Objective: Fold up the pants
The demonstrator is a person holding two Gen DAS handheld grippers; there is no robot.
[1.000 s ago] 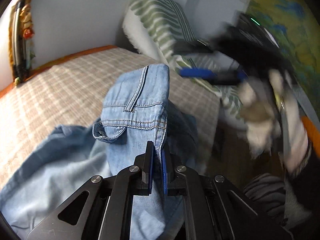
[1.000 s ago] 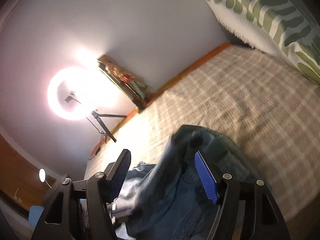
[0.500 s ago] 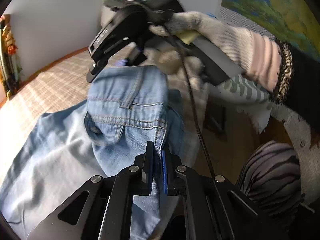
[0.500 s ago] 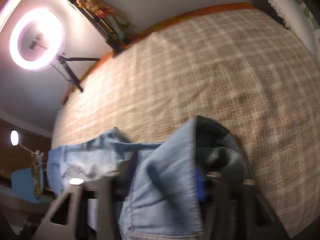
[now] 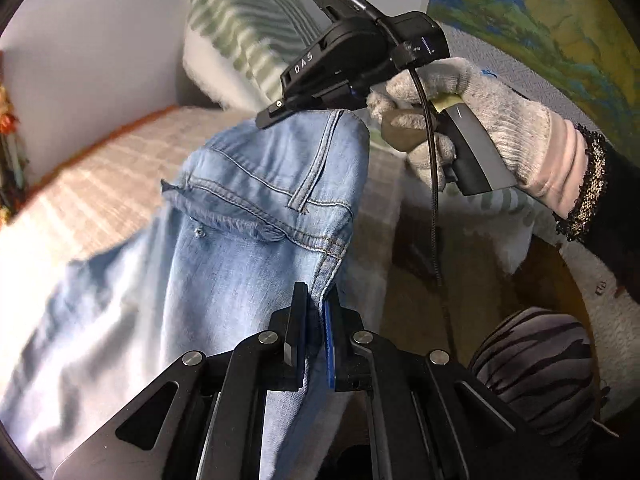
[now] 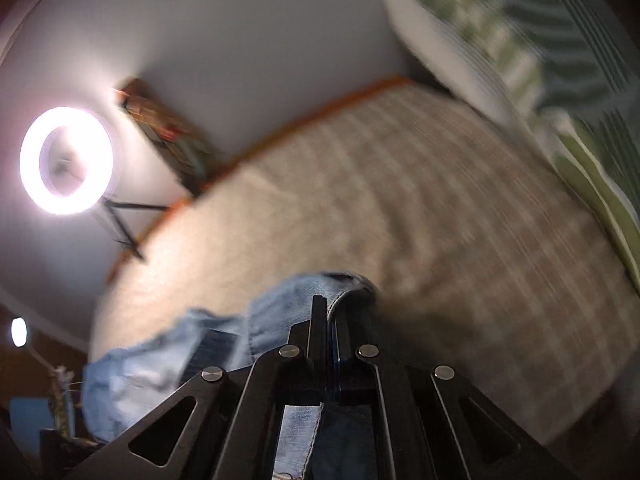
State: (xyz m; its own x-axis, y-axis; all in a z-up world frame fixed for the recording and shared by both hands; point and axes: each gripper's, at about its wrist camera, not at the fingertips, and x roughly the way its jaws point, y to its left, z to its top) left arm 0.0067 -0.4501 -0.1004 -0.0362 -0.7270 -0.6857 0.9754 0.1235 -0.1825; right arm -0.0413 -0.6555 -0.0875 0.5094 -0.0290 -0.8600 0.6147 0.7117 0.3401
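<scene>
Both grippers (left [image 5: 316, 320], right [image 6: 326, 320]) seemingly clamped on jeans [image 5: 256, 216]

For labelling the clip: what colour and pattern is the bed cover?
Beige and white check, on the bed cover; right wrist view shows the most of it.

Jeans [image 5: 256, 248] on bed [image 5: 100, 184], pillow [image 5: 240, 40] behind, lamp [image 6: 66, 160] far left
</scene>
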